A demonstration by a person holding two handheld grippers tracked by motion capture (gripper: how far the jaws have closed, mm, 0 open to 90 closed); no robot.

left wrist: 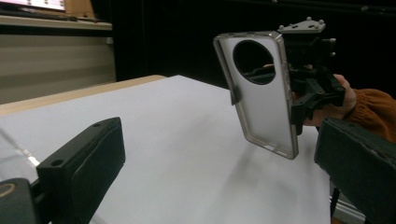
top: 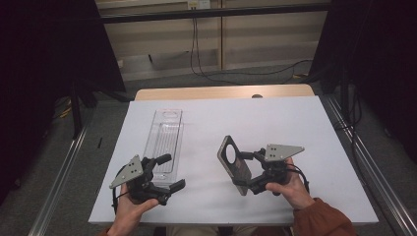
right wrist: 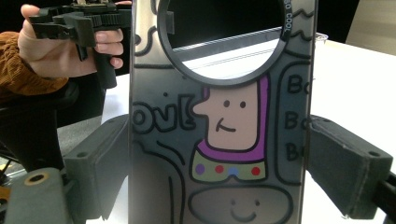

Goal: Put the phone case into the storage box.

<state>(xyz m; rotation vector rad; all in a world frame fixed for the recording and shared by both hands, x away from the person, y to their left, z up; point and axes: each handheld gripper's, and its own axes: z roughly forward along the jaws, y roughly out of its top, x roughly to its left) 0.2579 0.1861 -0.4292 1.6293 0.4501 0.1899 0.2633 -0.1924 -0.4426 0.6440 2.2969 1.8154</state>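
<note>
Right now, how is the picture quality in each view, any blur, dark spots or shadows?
High view: dim and dark at both sides, the white table evenly lit. Left gripper view: the near jaws are soft, the phone case is sharper and casts a faint shadow on the table. Right gripper view: the case's cartoon print is crisp, the background bright.

Open white table (top: pixel 275 123) across the middle and far right: wide passage there. Clear tray (top: pixel 164 140) lying lengthwise on the left half, blocking the straight path ahead of the left gripper (top: pixel 169 172), just beside its jaws. Broad bare gap between tray and phone case (top: pixel 234 164); room to pass between the two grippers. Case held upright off the table in the right gripper (top: pixel 248 172), standing as a wall across that gripper's front and facing the left gripper's jaws (left wrist: pixel 280 93). Free strip along the near edge between the hands. Far edge bare as well.
</note>
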